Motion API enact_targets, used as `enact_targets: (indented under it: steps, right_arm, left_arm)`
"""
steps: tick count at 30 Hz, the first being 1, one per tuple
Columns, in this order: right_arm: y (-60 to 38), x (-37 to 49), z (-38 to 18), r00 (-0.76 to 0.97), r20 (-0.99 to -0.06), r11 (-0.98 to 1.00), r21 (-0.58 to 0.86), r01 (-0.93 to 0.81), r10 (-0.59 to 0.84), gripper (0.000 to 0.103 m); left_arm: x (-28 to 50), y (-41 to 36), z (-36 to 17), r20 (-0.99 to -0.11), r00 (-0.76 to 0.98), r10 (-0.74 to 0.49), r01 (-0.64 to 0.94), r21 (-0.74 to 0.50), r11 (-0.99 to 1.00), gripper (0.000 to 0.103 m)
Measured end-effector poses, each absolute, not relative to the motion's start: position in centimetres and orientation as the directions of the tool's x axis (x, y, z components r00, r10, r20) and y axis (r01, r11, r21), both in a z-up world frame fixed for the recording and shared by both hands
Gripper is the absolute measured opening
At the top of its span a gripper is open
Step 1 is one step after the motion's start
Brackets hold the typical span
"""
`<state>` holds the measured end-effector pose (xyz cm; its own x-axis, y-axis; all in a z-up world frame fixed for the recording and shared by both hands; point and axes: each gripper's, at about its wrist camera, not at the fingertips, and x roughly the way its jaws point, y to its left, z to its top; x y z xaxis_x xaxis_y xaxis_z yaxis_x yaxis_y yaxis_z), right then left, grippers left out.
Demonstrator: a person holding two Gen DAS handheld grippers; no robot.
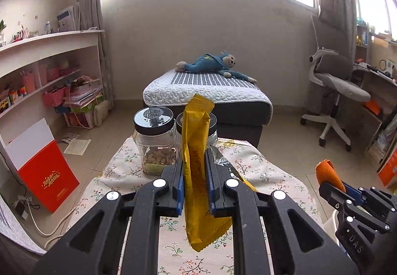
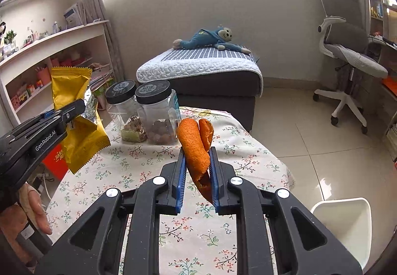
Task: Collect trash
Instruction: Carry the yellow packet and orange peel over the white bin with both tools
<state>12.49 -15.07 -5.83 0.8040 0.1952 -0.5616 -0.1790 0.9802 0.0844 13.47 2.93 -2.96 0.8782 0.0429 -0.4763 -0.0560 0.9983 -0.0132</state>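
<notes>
The left claw (image 1: 194, 175), lettered "GenRobot.AI", is pinching a yellow snack wrapper (image 1: 196, 170) above the floral table (image 2: 139, 170). The right claw (image 2: 197, 170) is clamping an orange peel (image 2: 196, 145) over the table, nearer than two black-lidded jars (image 2: 148, 111).

I see desk (image 2: 148, 165) under floral cloth (image 2: 248, 150). Two black-lidded jars (image 2: 158, 113) upright at far edge, just beside each other, nuts inside. Bed (image 2: 198, 68) beyond carries plush monkey (image 2: 211, 39).
</notes>
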Motion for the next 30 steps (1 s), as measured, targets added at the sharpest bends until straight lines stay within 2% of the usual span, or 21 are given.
enact_targets:
  steps: [20,30]
  right_arm:
    - [-22.3,10.2,-4.8,0.837,-0.541,0.996,0.077,-0.052,0.086,0.017]
    - [-27.8,8.6,-5.1,0.833,-0.553,0.997,0.055,0.052,-0.013,0.017]
  left_arm:
    - [12.0,-5.0,-2.3,-0.444,0.892,-0.088,0.096,-0.004,0.995,0.017]
    - [11.2,-9.7,-2.2,-0.433,0.886,-0.166,0.184,-0.001,0.983,0.017]
